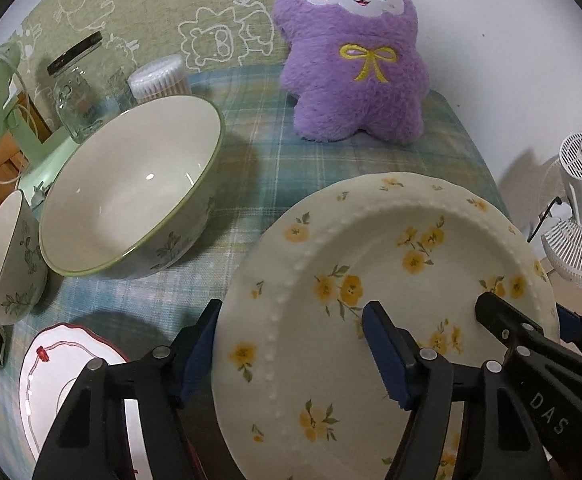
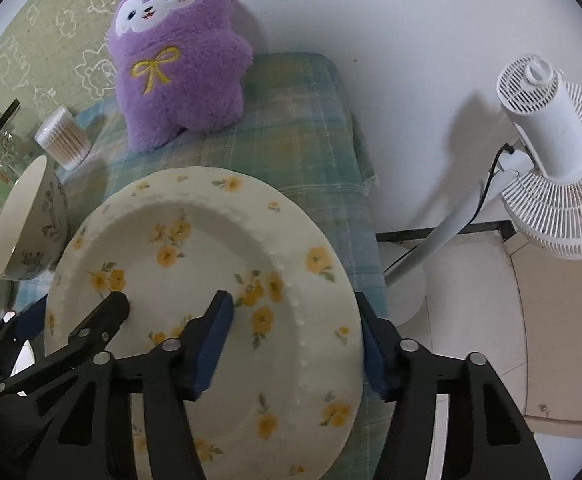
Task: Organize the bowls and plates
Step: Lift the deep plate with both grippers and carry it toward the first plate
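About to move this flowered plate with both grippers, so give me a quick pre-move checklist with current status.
1. Left gripper straddles the flowered plate's left rim, one finger under, one on top: ok.
2. Right gripper straddles the opposite rim the same way: ok.
3. Firm clamp on both sides: cannot tell.
4. Plate lifted off the plaid cloth: cannot tell.
5. Large green-rimmed bowl apart from the plate: ok.
6. Red-trimmed plate, a possible stacking spot, carries nothing on its visible part: ok; the left gripper hides the rest.
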`<state>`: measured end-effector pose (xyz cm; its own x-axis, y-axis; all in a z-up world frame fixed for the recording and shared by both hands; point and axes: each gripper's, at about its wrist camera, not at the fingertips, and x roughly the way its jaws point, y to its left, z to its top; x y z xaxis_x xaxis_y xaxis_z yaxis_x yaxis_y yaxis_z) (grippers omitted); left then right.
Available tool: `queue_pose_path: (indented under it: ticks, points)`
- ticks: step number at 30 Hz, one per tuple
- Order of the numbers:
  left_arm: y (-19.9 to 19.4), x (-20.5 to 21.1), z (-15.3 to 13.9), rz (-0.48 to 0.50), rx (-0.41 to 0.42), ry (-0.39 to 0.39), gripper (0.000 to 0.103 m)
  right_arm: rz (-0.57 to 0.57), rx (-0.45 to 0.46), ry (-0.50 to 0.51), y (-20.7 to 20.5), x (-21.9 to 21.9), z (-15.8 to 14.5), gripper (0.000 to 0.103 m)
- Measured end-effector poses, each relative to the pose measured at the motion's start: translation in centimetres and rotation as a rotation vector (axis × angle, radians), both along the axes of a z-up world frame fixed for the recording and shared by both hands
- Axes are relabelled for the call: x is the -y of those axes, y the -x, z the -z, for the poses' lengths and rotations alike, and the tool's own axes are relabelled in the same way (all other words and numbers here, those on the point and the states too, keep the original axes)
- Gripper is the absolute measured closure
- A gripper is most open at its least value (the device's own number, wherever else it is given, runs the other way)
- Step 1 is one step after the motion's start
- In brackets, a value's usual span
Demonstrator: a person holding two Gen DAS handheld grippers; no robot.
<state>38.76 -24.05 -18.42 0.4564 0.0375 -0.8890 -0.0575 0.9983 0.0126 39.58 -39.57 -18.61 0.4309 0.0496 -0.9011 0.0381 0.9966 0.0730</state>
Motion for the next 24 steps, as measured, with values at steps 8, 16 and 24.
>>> queue_pose_path:
  ticks: [8, 16, 24]
  points:
    - [0.0, -0.1, -0.3, -0.011, 0.007, -0.010, 0.036, 0.012, -0.006, 0.026, 0.3, -0.5, -0.2, 0.041]
    - [0.8, 0.0, -1.1, 0.012, 0.007, -0.009, 0.036, 0.030, -0.015, 0.042, 1.7, -0.4, -0.8, 0.041]
    - [3.0, 0.4, -2.6, 0.042, 0.026, -0.012, 0.036, 0.047, -0.006, 0.055, 3.7, -0.5, -2.1, 0.041]
